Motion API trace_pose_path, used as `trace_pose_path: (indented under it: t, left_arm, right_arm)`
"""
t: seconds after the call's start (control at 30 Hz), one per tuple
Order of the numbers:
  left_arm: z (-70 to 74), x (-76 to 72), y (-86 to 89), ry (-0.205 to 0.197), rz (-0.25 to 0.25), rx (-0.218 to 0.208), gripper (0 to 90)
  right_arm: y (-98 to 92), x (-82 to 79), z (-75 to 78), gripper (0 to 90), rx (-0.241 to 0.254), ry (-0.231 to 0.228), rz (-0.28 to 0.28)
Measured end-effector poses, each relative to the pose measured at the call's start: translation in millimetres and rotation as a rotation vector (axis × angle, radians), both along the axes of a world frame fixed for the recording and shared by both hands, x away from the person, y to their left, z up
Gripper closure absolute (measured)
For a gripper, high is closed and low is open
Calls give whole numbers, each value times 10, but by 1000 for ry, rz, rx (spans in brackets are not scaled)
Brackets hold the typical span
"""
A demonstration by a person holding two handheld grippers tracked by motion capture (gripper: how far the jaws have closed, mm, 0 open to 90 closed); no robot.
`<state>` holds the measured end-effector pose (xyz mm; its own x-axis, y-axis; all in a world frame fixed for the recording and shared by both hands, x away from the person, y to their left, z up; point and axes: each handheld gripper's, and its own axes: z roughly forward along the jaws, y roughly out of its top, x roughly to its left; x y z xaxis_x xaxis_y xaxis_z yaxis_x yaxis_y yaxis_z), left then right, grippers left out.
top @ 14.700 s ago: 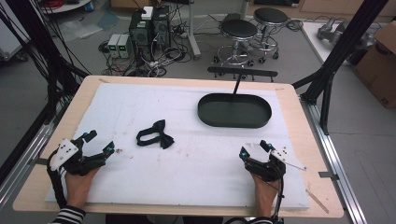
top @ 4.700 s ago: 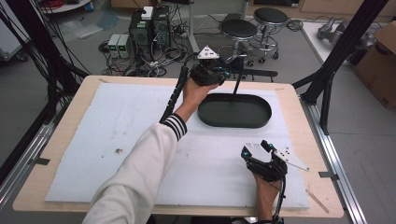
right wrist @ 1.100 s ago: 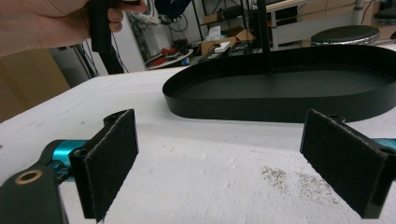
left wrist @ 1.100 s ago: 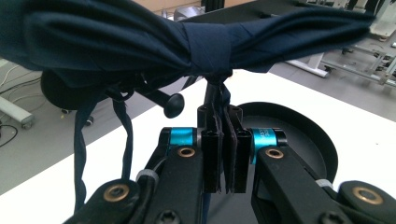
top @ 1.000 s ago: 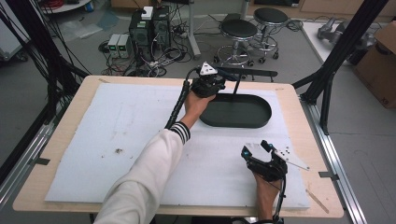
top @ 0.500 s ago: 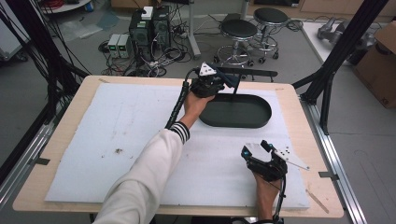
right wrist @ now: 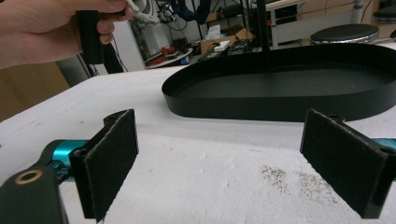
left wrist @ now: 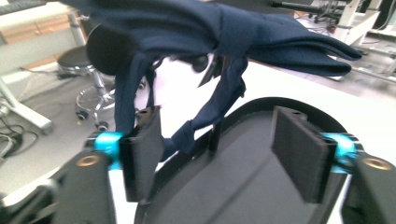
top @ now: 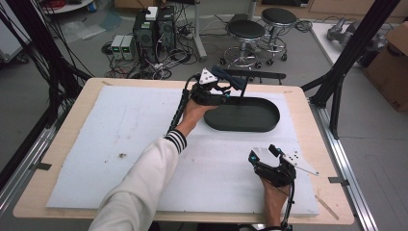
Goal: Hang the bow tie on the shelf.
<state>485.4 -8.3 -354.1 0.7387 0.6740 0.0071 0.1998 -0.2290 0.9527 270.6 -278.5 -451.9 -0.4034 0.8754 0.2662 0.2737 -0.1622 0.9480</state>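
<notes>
The dark blue cloth (left wrist: 219,37) is hanging over the top of the thin black post (top: 244,86) that rises from the oval black tray (top: 243,115) at the far side of the bench (top: 57,144). It is draping in loose folds, with narrow straps dangling toward the tray's rim, so it is looking soft, limp and light, with no stiffness of its own. The left hand-held gripper (left wrist: 217,149) is sitting just under it; its jaws have just been opening and are standing spread, with only a strap trailing past the left pad and nothing pinched. The cloth is likely to slide off the post at a slight tug, so a bunched fold near the post would be the safest place to hold. The right hand-held gripper (right wrist: 224,163) is resting spread and empty on the white mat (top: 120,139).
</notes>
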Motion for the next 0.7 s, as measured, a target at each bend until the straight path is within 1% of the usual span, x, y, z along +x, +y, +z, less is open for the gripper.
trace_pose_path:
  t: [0.07,0.1,0.13,0.23,0.27,0.3,0.33,0.37,0.4,0.43,0.47,0.5,0.57,0.7]
  left_arm:
    - [3,-26,48,12,-26,-18,269]
    - [3,-46,71,13,-36,-20,235]
    - [3,-70,97,11,-47,-21,223]
    - [-13,-160,196,14,-83,-29,211]
    - [-21,-197,246,13,-93,-24,206]
    - [-33,-237,298,17,-99,-23,206]
    - [-33,-237,298,17,-99,-23,205]
    - [-43,-330,438,10,-105,-8,201]
    - [-42,-376,523,3,-109,-13,194]
    - [-42,-376,523,3,-109,-13,191]
    - [-35,-464,708,-12,-110,-18,191]
    - [-33,-501,805,-24,-116,-16,191]
    - [-43,-566,991,-58,-112,3,191]
    - [-111,-688,1371,-65,-90,-23,191]
  right_arm:
    - [-2,2,-1,104,-1,-3,0]
    - [-2,2,-1,104,-1,-3,0]
    - [-2,2,-1,104,-1,-3,0]
    - [2,-1,0,104,-2,-4,1]
    - [0,2,-1,104,-4,-7,2]
    - [-1,0,-2,103,-1,-6,1]
    - [-6,-1,-3,104,-2,-13,1]
    - [-8,-6,-3,104,0,-16,2]
    - [-8,-9,-4,104,1,-19,2]
    - [-8,-8,-4,103,2,-19,3]
    - [-7,-10,-3,104,2,-18,3]
    - [-6,-11,-3,104,2,-17,3]
    - [-6,-9,-3,103,-2,-18,1]
    - [-7,-9,-3,104,2,-18,3]
